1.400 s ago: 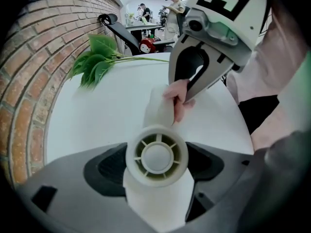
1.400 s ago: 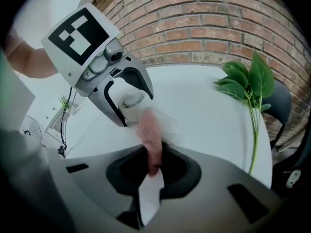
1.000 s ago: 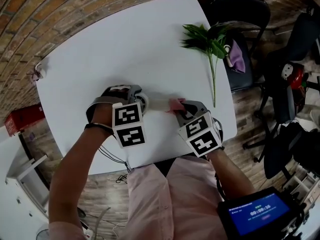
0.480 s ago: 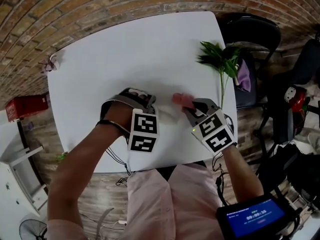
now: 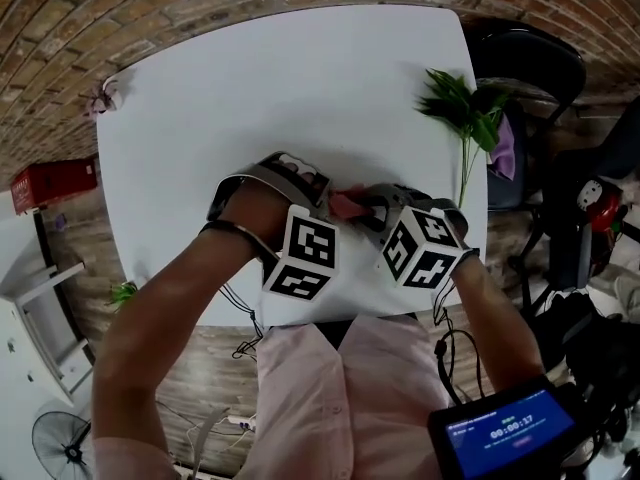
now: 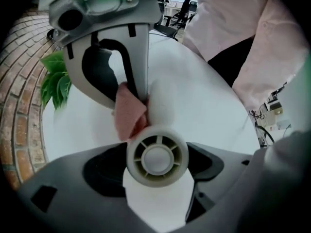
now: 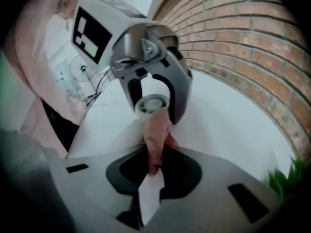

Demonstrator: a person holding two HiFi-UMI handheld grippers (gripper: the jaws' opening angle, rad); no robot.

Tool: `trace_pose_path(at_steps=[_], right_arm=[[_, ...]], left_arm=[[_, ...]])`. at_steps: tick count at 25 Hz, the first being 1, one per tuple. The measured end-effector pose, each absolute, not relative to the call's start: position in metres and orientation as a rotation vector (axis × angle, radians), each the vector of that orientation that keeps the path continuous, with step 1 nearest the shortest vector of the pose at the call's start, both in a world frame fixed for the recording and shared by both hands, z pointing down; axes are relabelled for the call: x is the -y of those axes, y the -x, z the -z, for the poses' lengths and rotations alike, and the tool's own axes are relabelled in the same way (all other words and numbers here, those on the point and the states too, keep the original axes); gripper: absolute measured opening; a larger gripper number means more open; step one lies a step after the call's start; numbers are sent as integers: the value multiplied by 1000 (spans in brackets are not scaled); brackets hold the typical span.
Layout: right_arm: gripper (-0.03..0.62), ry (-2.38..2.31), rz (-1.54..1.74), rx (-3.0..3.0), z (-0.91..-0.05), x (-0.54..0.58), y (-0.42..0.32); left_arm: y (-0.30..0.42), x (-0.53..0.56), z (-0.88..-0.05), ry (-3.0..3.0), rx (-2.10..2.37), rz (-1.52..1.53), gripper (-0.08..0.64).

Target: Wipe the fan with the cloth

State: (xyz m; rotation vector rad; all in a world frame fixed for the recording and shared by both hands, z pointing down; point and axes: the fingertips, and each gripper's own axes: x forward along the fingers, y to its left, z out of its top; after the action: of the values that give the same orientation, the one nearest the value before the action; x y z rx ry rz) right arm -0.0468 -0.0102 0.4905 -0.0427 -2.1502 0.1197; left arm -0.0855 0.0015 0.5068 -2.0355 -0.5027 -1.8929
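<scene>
Head view, left gripper [image 5: 312, 186] jaws grasping fan [image 6: 157, 156], right gripper [image 5: 372, 208] jaws pinching cloth [image 5: 345, 205] (pink), touching fan

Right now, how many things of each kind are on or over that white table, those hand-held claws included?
Grippers: 2, the left gripper and the right gripper
Fan: 1
Cloth: 1, pink
Leafy sprig: 1
Small item, too small to identify, at a corner of the table: 1
Total: 6
</scene>
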Motion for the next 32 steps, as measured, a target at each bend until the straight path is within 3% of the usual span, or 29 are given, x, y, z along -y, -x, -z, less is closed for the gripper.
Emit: trace_pose_path(at_steps=[11, 32], right_arm=[[43, 575, 246, 2076, -492, -10, 50], [43, 485, -19, 2131, -489, -62, 9]], left_arm=[[86, 0, -509, 1934, 555, 1893, 374], [89, 0, -509, 2006, 481, 1977, 374]])
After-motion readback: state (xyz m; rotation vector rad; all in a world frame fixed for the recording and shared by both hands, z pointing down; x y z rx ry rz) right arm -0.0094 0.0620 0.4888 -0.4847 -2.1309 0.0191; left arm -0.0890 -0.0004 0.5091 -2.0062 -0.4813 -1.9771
